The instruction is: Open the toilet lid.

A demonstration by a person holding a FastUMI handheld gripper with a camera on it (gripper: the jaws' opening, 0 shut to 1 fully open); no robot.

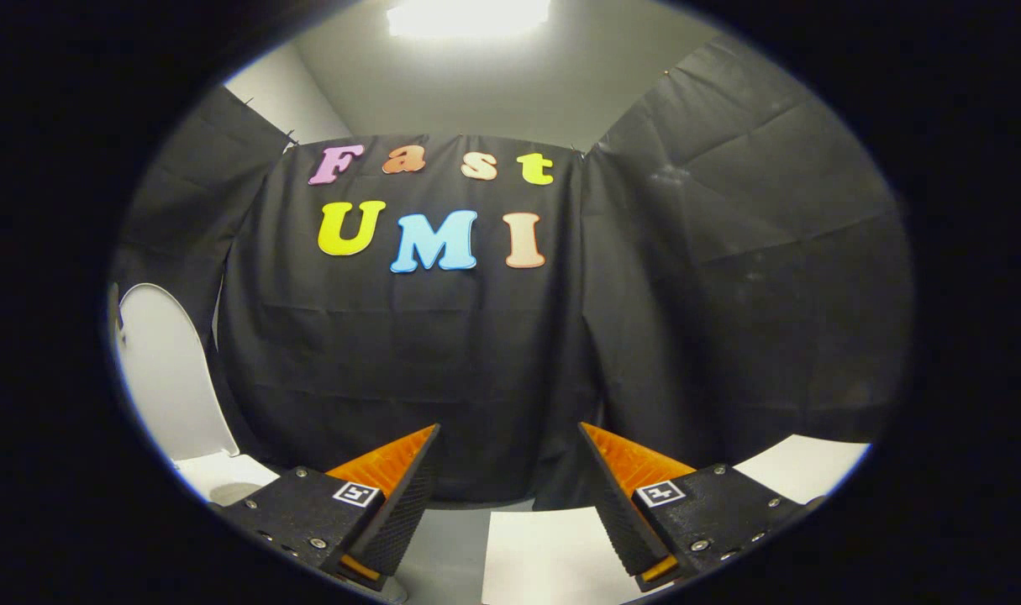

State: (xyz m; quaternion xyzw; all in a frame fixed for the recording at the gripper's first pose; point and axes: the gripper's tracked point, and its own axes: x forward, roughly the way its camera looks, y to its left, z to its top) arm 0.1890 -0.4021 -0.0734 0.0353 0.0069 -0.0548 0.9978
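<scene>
The white toilet lid [167, 370] stands raised and upright, well off to the left of my fingers, leaning toward the black cloth wall. Below it a part of the white toilet seat or bowl rim [224, 475] shows beside my left finger. My gripper [508, 433] is open, its fingers spread wide with nothing between them, and it points at the cloth wall rather than at the toilet. The lid is apart from both fingers.
Black cloth walls [426, 361] close the booth ahead and to the right. A white flat sheet or panel [544, 555] lies low between the fingers, another white surface [804, 466] lies past the right finger. A ceiling light [468, 17] glares overhead.
</scene>
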